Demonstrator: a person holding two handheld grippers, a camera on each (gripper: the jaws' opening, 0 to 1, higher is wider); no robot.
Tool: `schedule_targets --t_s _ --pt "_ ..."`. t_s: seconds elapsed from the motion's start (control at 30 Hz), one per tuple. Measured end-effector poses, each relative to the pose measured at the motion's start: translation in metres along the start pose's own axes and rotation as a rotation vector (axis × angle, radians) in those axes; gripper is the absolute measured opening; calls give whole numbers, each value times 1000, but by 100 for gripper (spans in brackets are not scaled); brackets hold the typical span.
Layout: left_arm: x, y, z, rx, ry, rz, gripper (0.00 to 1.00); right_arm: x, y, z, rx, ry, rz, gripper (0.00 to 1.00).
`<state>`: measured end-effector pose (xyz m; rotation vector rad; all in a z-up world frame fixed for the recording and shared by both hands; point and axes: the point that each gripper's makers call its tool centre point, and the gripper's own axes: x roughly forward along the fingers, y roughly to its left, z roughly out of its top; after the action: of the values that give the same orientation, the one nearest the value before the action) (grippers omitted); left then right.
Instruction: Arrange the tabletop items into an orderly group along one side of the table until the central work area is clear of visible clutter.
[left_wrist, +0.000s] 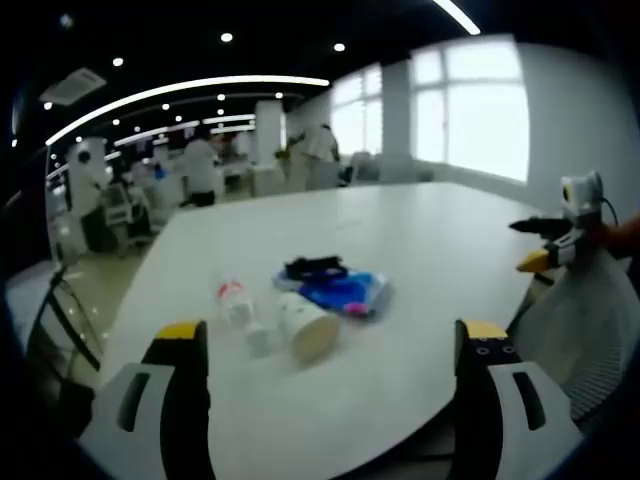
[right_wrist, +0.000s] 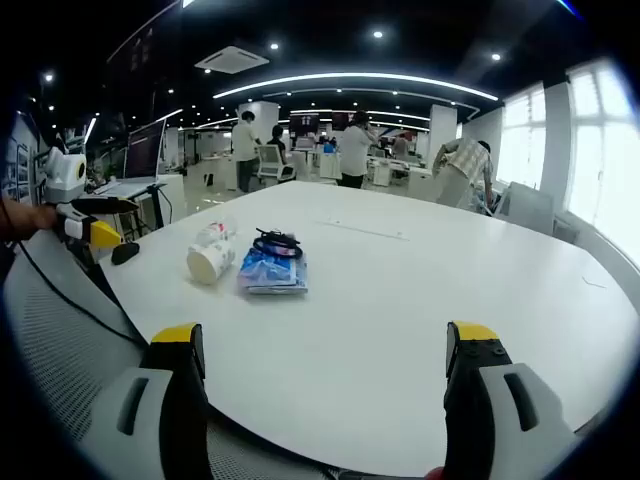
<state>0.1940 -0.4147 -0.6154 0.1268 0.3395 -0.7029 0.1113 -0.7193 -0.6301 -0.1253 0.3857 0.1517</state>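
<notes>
A small heap of items lies on the white table: a white paper cup on its side, a small clear bottle with a red label, a blue packet and a black cord-like bundle. My left gripper hovers short of them over the near edge, jaws wide open and empty. The right gripper hangs at the table's right side. From there, the cup, bottle, packet and black bundle lie far left on the table. My right gripper is open and empty.
A mesh chair back stands by the table's right edge, and a chair back appears under the other gripper. Several people stand among desks and monitors behind the table. Wide bare tabletop stretches right of the heap.
</notes>
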Motion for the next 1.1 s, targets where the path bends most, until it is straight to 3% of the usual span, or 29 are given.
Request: schedule_targets --t_s 0.53,1.1 --pt "2 9 6 -36 -3 27 100 1 -1 1 3 1 -5 100" --pt "27 25 26 -38 9 46 100 0 -4 1 15 -4 -14 100"
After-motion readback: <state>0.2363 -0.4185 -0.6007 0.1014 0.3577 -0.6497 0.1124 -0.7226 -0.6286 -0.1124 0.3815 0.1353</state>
